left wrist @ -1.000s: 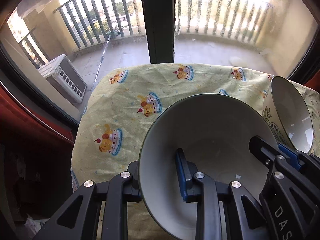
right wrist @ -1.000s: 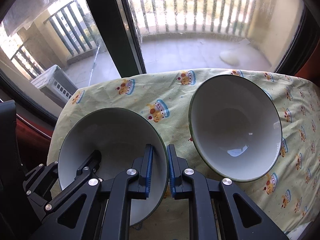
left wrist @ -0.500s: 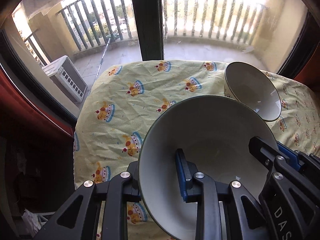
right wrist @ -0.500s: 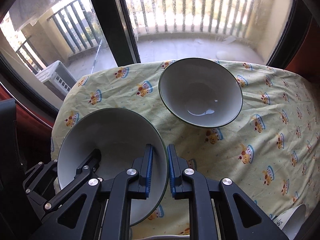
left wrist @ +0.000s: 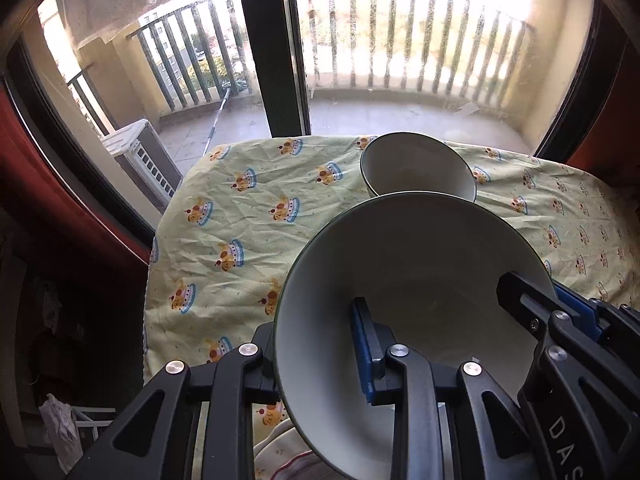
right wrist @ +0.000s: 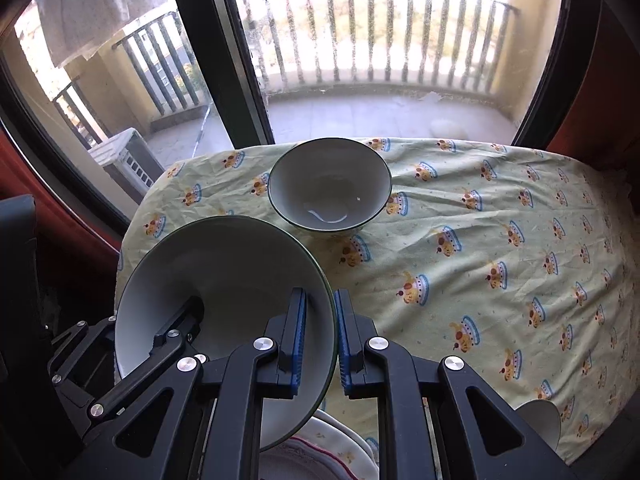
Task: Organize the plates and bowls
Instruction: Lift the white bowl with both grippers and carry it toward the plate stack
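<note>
Nearest the lens: my right gripper (right wrist: pixel 320 336) pinches the right wall of the held bowl (right wrist: pixel 224 280), one blue pad inside the wall and one outside. My left gripper (left wrist: pixel 316 344) pinches the opposite wall of the same bowl, with one finger (left wrist: pixel 366 344) inside and its partner outside under the rim. Both pairs of fingers are pressed onto the ceramic; neither is spread. The bowl hangs between my two hands, tilted so its mouth faces forward and up, clear of the cloth.

Below the bowl: stacked plates (right wrist: pixel 320 456) with a red-lined rim lie at the bottom edge. A small white cup or bowl (right wrist: pixel 540 420) sits at lower right; its form is too cropped to tell for certain.

Middle ground: the tablecloth (right wrist: pixel 480 240), yellow with crown prints, covers the table.

Far end: a second bowl (right wrist: pixel 330 188), upright and empty, stands on the cloth near the window edge, well apart from the one I carry.

Beyond: window frame (right wrist: pixel 216 60) and balcony railing (right wrist: pixel 380 32).

Step in hand, as I judge it: carrying the held bowl to nest it, probably in the second bowl. To do it well, I should move both hands together, level the rim before lowering, centre it over the target, and release only once it seats.
</note>
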`<state>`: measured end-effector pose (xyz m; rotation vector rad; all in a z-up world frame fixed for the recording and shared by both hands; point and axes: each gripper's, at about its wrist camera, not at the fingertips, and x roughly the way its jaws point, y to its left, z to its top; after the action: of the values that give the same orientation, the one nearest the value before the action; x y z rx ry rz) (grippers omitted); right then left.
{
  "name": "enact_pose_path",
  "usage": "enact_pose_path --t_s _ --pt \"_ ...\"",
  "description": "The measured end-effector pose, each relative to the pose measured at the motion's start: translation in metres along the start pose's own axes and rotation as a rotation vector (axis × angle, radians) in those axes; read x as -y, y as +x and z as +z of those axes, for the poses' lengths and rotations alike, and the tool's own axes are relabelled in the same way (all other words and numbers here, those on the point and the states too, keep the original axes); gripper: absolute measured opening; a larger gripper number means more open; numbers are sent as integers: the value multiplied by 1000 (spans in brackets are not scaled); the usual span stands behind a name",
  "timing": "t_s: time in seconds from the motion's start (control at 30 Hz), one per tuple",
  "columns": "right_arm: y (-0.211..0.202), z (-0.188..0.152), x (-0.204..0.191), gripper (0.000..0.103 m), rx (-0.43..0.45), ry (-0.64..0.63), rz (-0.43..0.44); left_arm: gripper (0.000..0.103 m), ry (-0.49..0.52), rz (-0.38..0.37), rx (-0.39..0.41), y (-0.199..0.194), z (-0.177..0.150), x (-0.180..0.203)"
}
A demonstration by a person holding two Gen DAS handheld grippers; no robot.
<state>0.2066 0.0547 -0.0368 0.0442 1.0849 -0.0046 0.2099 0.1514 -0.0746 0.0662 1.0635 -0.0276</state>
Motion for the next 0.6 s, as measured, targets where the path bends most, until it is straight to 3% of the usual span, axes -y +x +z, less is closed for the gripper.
enact_pose_path --t_s 0.6 --pt "-58 -35 100 18 27 -40 24 26 -36 2 20 -45 -42 98"
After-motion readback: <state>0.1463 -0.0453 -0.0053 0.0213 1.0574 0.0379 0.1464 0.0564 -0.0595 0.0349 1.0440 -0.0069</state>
